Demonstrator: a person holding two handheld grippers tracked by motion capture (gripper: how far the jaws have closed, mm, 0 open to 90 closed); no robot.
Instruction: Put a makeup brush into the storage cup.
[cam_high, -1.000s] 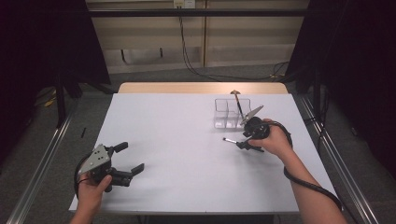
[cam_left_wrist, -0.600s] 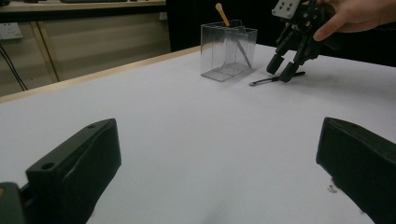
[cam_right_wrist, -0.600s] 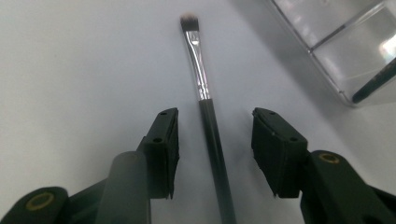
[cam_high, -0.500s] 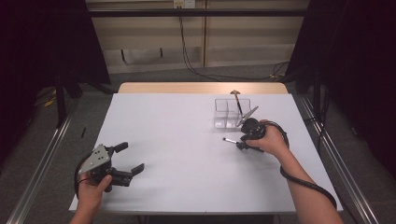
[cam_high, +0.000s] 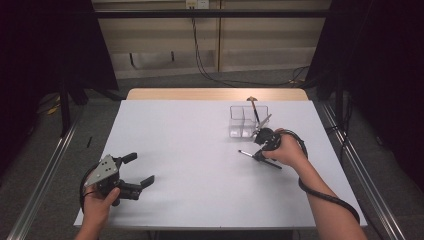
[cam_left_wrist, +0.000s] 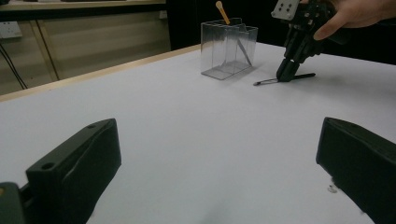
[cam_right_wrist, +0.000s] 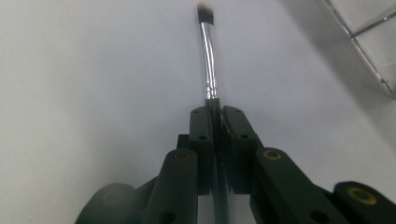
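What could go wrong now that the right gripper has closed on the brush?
1. The right gripper has just closed its fingers on the thin brush handle; it may pivot or slip when lifted.
2. The clear holder stands close by; a swing could knock it or the tools inside.

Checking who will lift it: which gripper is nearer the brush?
Right. The right gripper has just closed its jaws on the brush beside the clear holder; the left gripper sits open, far across the table.

Brush (cam_high: 260, 158) on table (cam_high: 190, 145), organizer (cam_high: 248, 120) just behind it
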